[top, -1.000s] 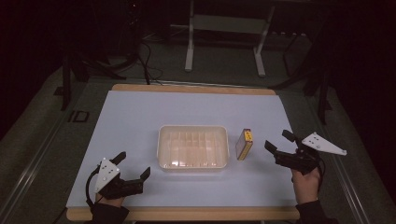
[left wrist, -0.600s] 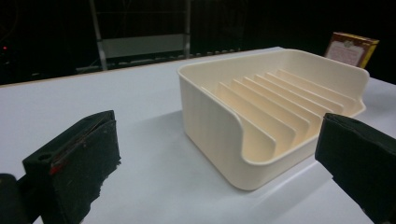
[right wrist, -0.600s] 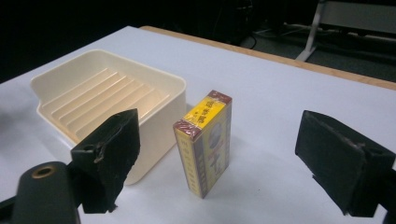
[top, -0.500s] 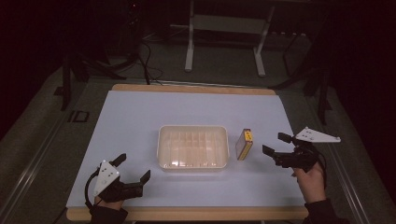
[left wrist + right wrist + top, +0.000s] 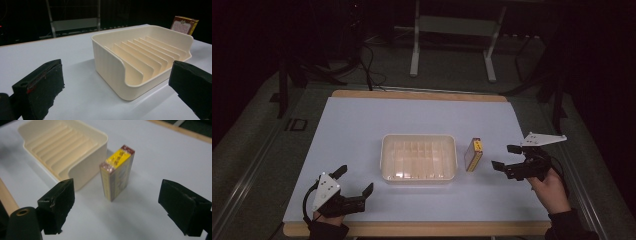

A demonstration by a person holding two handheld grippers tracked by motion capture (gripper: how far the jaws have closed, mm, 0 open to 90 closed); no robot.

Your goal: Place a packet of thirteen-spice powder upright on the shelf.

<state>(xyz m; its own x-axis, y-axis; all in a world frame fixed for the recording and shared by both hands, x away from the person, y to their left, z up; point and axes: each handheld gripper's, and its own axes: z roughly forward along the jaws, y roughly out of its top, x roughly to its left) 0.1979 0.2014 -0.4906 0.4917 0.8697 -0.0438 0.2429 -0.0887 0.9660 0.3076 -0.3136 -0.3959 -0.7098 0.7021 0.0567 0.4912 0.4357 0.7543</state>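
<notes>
A cream ribbed tray (image 5: 419, 158) (image 5: 140, 58) (image 5: 62, 152) sits mid-table with nothing in it. A small yellow and red box (image 5: 474, 154) (image 5: 117, 171) stands on edge just right of the tray, its top corner showing as the box (image 5: 184, 24) beyond the tray's far rim. My right gripper (image 5: 507, 157) (image 5: 120, 207) is open, just right of the box, its jaws wide apart and pointed at it. My left gripper (image 5: 354, 180) (image 5: 112, 95) is open near the front left edge, facing the tray's corner, holding nothing.
The white table top (image 5: 362, 125) has a wooden rim (image 5: 422, 229) along the front. Metal stand legs (image 5: 414, 55) and cables (image 5: 367, 60) lie on the dark floor behind the table.
My right gripper has moved left and slightly forward toward the box. The left gripper has stayed almost still.
</notes>
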